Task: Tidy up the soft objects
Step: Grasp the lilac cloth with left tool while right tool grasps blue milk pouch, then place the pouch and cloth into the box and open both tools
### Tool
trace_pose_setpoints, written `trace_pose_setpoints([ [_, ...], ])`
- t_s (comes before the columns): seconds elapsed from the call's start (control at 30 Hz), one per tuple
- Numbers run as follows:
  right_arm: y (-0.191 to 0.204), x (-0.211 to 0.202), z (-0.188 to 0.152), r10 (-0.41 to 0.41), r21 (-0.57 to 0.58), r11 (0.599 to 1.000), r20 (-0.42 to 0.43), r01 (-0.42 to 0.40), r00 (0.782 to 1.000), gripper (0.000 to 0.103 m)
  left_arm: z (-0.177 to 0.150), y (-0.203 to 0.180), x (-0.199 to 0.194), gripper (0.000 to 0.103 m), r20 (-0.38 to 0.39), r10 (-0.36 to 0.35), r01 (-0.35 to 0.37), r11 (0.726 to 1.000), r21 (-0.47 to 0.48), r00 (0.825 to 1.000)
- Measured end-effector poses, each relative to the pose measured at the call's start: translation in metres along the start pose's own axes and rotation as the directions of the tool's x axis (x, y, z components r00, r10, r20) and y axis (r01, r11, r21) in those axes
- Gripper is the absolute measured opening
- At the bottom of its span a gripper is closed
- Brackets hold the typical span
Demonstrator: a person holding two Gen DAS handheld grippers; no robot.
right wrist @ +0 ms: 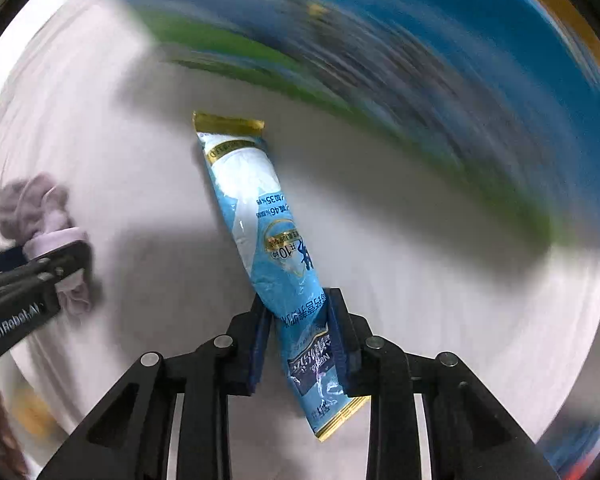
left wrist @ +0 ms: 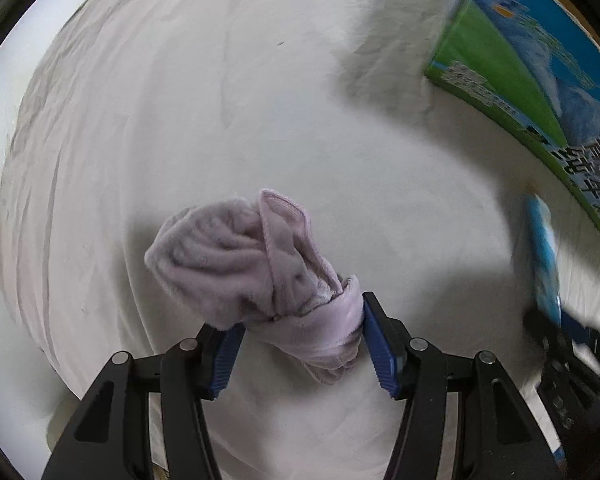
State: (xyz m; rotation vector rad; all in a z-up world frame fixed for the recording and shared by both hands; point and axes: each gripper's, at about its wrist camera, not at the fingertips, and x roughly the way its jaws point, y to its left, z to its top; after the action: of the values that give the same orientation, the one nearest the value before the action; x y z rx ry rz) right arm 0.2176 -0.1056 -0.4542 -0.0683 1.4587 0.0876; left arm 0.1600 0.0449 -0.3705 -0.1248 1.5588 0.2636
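Note:
My left gripper (left wrist: 302,340) is shut on a crumpled lilac cloth (left wrist: 244,256) and holds it above the white sheet (left wrist: 180,100). The cloth bunches forward and left of the blue pads. My right gripper (right wrist: 300,340) is shut on a long light-blue sachet (right wrist: 260,220) with gold ends, which sticks out forward and up between the jaws. The left gripper and its cloth (right wrist: 40,216) show at the left of the right wrist view. The sachet (left wrist: 544,264) and right gripper show blurred at the right of the left wrist view.
A large blue and green printed box (left wrist: 532,72) stands at the right on the wrinkled white sheet. It fills the blurred upper right of the right wrist view (right wrist: 420,80). The sheet's edge curves along the left.

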Motion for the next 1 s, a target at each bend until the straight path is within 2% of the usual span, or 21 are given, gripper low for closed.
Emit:
trace_pose_setpoints([
  [0.03, -0.018, 0.002, -0.007, 0.049, 0.109, 0.993, -0.044, -0.044, 0.998, 0.03, 0.0, -0.008, -0.003, 0.054, 0.005, 0.001, -0.001, 1.0, 0.016, 1.0],
  [0.1, -0.038, 0.005, -0.018, 0.167, 0.236, 0.961, -0.092, -0.142, 0.982, 0.03, -0.003, -0.021, -0.007, 0.054, 0.013, -0.002, 0.001, 0.999, 0.053, 1.0],
  [0.17, -0.05, 0.006, -0.022, 0.269, 0.289, 0.931, -0.121, -0.225, 0.956, 0.033, -0.006, -0.041, -0.011, 0.054, 0.025, -0.003, 0.0, 0.994, 0.112, 1.0],
  [0.2, -0.056, 0.002, -0.021, 0.271, 0.296, 0.927, -0.106, -0.23, 0.957, 0.037, -0.008, -0.049, -0.011, 0.054, 0.026, -0.009, 0.005, 0.991, 0.133, 1.0],
  [0.27, -0.064, -0.009, -0.014, 0.249, 0.277, 0.934, -0.05, -0.227, 0.967, 0.065, -0.011, -0.068, -0.014, 0.054, 0.027, -0.021, 0.015, 0.983, 0.182, 0.999],
  [0.3, -0.066, -0.013, -0.008, 0.22, 0.264, 0.943, -0.03, -0.205, 0.975, 0.069, -0.012, -0.078, -0.014, 0.054, 0.024, -0.021, 0.015, 0.977, 0.215, 0.999],
  [0.37, -0.067, -0.016, -0.001, 0.18, 0.228, 0.958, -0.014, -0.172, 0.984, 0.07, -0.012, -0.089, -0.009, 0.054, 0.003, -0.025, 0.024, 0.966, 0.258, 1.0],
  [0.47, -0.061, -0.012, 0.01, 0.199, 0.204, 0.96, -0.025, -0.19, 0.98, 0.07, -0.008, -0.098, 0.006, 0.056, -0.03, 0.009, 0.001, 0.948, 0.319, 1.0],
  [0.6, -0.037, -0.003, 0.012, 0.202, 0.163, 0.967, -0.029, -0.195, 0.979, 0.07, 0.005, -0.082, 0.015, 0.058, -0.112, -0.094, 0.12, 0.959, 0.256, 0.989],
  [0.63, -0.032, 0.002, 0.015, 0.198, 0.155, 0.969, -0.037, -0.191, 0.979, 0.07, 0.007, -0.082, 0.016, 0.058, -0.118, -0.092, 0.12, 0.96, 0.254, 0.989],
  [0.73, -0.014, 0.007, 0.012, 0.157, 0.141, 0.979, -0.043, -0.15, 0.987, 0.068, 0.016, -0.078, 0.021, 0.06, -0.135, -0.099, 0.129, 0.963, 0.238, 0.986],
  [0.8, -0.007, 0.004, 0.012, 0.079, 0.116, 0.99, -0.024, -0.076, 0.997, 0.048, 0.022, -0.074, 0.024, 0.06, -0.14, -0.11, 0.139, 0.967, 0.215, 0.984],
  [0.83, -0.005, 0.002, 0.009, 0.062, 0.115, 0.992, -0.025, -0.059, 0.998, 0.033, 0.027, -0.073, 0.022, 0.059, -0.141, -0.115, 0.143, 0.968, 0.208, 0.983],
  [0.87, -0.007, 0.001, 0.01, 0.052, 0.132, 0.99, -0.032, -0.048, 0.998, 0.028, 0.029, -0.07, 0.021, 0.054, -0.134, -0.118, 0.144, 0.969, 0.203, 0.984],
  [0.93, -0.014, 0.0, 0.008, 0.026, 0.172, 0.985, -0.046, -0.018, 0.999, 0.027, 0.033, -0.066, 0.017, 0.052, -0.135, -0.13, 0.157, 0.963, 0.22, 0.982],
  [1.0, -0.021, 0.001, 0.01, 0.045, 0.212, 0.977, -0.059, -0.032, 0.997, 0.027, 0.024, -0.072, 0.008, 0.052, -0.146, -0.13, 0.165, 0.951, 0.262, 0.981],
])
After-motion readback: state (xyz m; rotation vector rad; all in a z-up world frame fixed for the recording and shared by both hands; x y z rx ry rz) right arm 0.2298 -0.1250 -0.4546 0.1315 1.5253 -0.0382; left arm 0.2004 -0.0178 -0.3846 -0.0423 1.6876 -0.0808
